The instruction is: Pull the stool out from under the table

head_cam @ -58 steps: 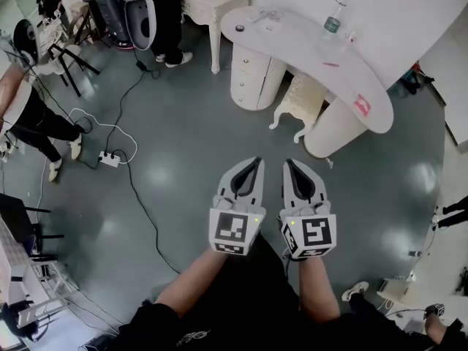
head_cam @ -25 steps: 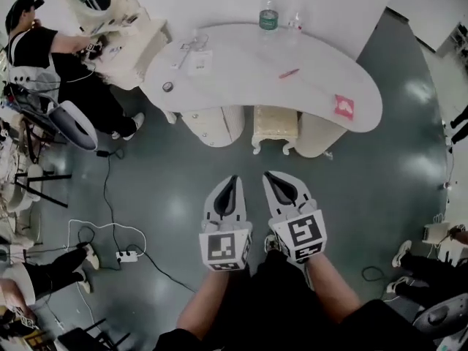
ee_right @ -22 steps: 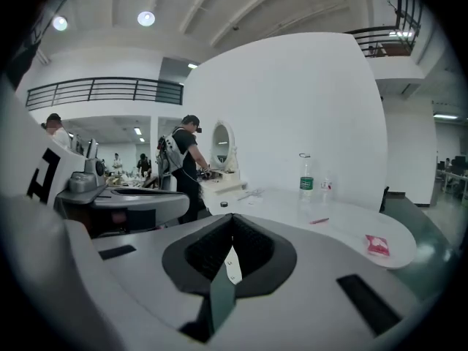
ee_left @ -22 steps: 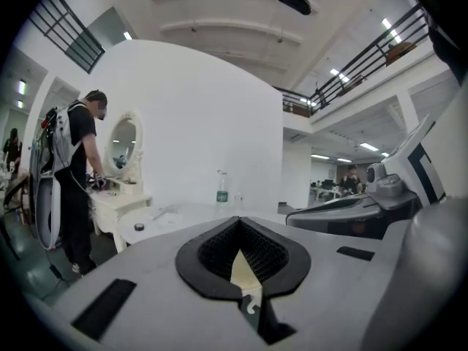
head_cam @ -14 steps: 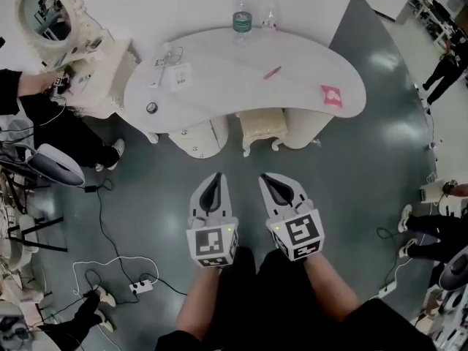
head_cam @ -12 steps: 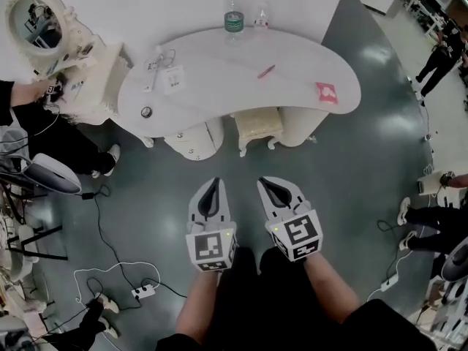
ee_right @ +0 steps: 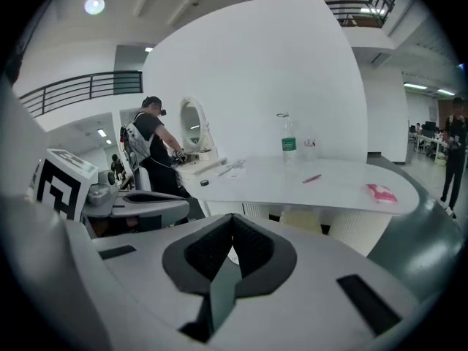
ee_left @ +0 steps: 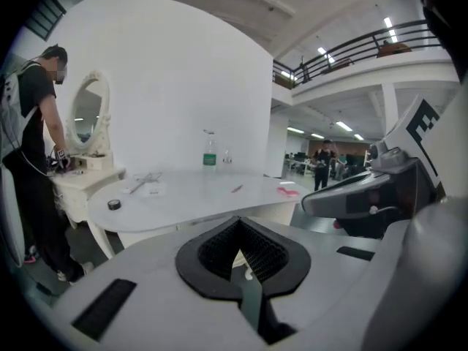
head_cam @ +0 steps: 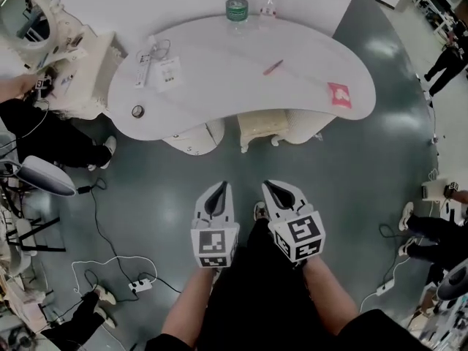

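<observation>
A cream stool (head_cam: 262, 126) with carved legs is tucked under the white kidney-shaped table (head_cam: 241, 75), between its two round pedestals. In the right gripper view the stool (ee_right: 303, 221) shows below the tabletop (ee_right: 322, 185). Both grippers hang side by side in front of the person's body, well short of the stool. The left gripper (head_cam: 218, 189) is shut and empty. The right gripper (head_cam: 273, 187) is shut too, with nothing between its jaws. In the left gripper view the table (ee_left: 183, 199) lies ahead and the stool is hidden behind the jaws.
On the table stand a green-labelled bottle (head_cam: 235, 6), a red pen (head_cam: 273, 66), a pink packet (head_cam: 339, 94), papers (head_cam: 164, 70) and a tape roll (head_cam: 137, 111). A vanity with an oval mirror (head_cam: 22, 20) and a person (head_cam: 36, 126) are at the left. Cables and a power strip (head_cam: 139, 286) lie on the floor.
The view has swung round to face the table squarely and has come closer to it. Both grippers stay shut, side by side, in front of the body.
</observation>
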Tool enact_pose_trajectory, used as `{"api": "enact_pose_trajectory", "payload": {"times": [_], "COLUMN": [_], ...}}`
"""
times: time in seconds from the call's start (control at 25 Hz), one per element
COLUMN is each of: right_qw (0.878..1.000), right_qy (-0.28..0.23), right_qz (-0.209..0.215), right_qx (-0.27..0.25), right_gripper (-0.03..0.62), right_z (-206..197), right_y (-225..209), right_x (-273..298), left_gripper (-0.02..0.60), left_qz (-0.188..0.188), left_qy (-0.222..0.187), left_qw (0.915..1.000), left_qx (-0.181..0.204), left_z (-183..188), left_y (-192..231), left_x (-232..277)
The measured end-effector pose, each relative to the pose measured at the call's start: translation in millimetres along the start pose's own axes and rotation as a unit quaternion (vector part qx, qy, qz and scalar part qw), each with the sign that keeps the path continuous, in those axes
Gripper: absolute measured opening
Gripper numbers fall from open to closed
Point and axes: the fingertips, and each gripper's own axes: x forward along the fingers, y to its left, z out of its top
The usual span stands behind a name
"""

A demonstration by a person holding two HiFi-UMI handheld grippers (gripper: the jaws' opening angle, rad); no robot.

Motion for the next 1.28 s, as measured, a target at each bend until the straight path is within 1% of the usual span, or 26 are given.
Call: {"api": "enact_pose_trajectory", "payload": {"times": [0.12, 0.2, 0.28, 0.36, 0.48, 0.6, 0.68, 0.76, 0.84, 0.88, 0.96, 1.04, 1.08, 1.16, 1.2, 1.28], "right_qw": [0.999, 0.997, 0.996, 0.996, 0.995, 0.995, 0.993, 0.990, 0.985, 0.980, 0.969, 0.960, 0.958, 0.953, 0.950, 0.942], "right_qy": [0.017, 0.027, 0.036, 0.041, 0.044, 0.046, 0.049, 0.046, 0.042, 0.043, 0.043, 0.041, 0.039, 0.036, 0.035, 0.037], "right_qz": [0.032, 0.056, 0.068, 0.072, 0.069, 0.055, 0.042, 0.025, 0.009, 0.003, -0.002, -0.001, -0.002, -0.017, -0.030, -0.058], "right_qx": [-0.021, -0.039, -0.045, -0.044, -0.052, -0.071, -0.097, -0.131, -0.168, -0.193, -0.244, -0.276, -0.286, -0.299, -0.307, -0.328], "right_gripper": [0.006, 0.006, 0.006, 0.006, 0.006, 0.006, 0.006, 0.006, 0.006, 0.006, 0.006, 0.006, 0.006, 0.006, 0.006, 0.006], "right_z": [11.0, 14.2, 8.4, -4.5, -30.8, -64.5, -89.9, -114.8, -142.1, -156.3, -180.6, -200.0, -208.2, -221.5, -227.0, -237.0], "right_y": [-19.6, -33.3, -52.9, -73.4, -96.8, -119.0, -134.9, -152.6, -168.8, -176.2, -189.6, -197.5, -201.3, -213.3, -220.8, -236.3], "right_x": [30.6, 47.6, 68.3, 89.4, 113.5, 130.3, 136.5, 143.8, 154.6, 161.1, 177.1, 193.5, 200.9, 211.9, 215.9, 224.7], "left_gripper": [0.006, 0.006, 0.006, 0.006, 0.006, 0.006, 0.006, 0.006, 0.006, 0.006, 0.006, 0.006, 0.006, 0.006, 0.006, 0.006], "left_qz": [-0.011, -0.007, -0.004, -0.018, -0.051, -0.076, -0.092, -0.093, -0.077, -0.067, -0.051, -0.052, -0.054, -0.050, -0.042, -0.021], "left_qy": [0.023, 0.037, 0.060, 0.077, 0.085, 0.089, 0.087, 0.075, 0.059, 0.055, 0.054, 0.056, 0.056, 0.053, 0.053, 0.060], "left_qw": [0.9996, 0.9990, 0.9975, 0.9951, 0.9900, 0.9837, 0.9780, 0.9701, 0.9588, 0.9527, 0.9433, 0.9345, 0.9278, 0.9109, 0.9026, 0.8886], "left_qx": [0.012, 0.023, 0.038, 0.060, 0.100, 0.137, 0.165, 0.211, 0.267, 0.291, 0.323, 0.348, 0.365, 0.406, 0.425, 0.454], "left_z": [9.9, 14.4, 12.7, 5.8, -16.7, -54.2, -82.3, -108.6, -132.0, -144.2, -167.3, -189.0, -199.5, -219.4, -228.7, -245.0], "left_y": [4.0, 12.9, 21.5, 19.5, 3.4, -12.8, -26.5, -36.4, -39.6, -38.5, -33.5, -30.3, -30.0, -29.9, -28.0, -17.8], "left_x": [27.0, 39.1, 59.1, 85.8, 125.3, 161.2, 181.2, 201.0, 221.9, 233.5, 258.6, 279.6, 287.9, 301.2, 306.8, 318.7]}}
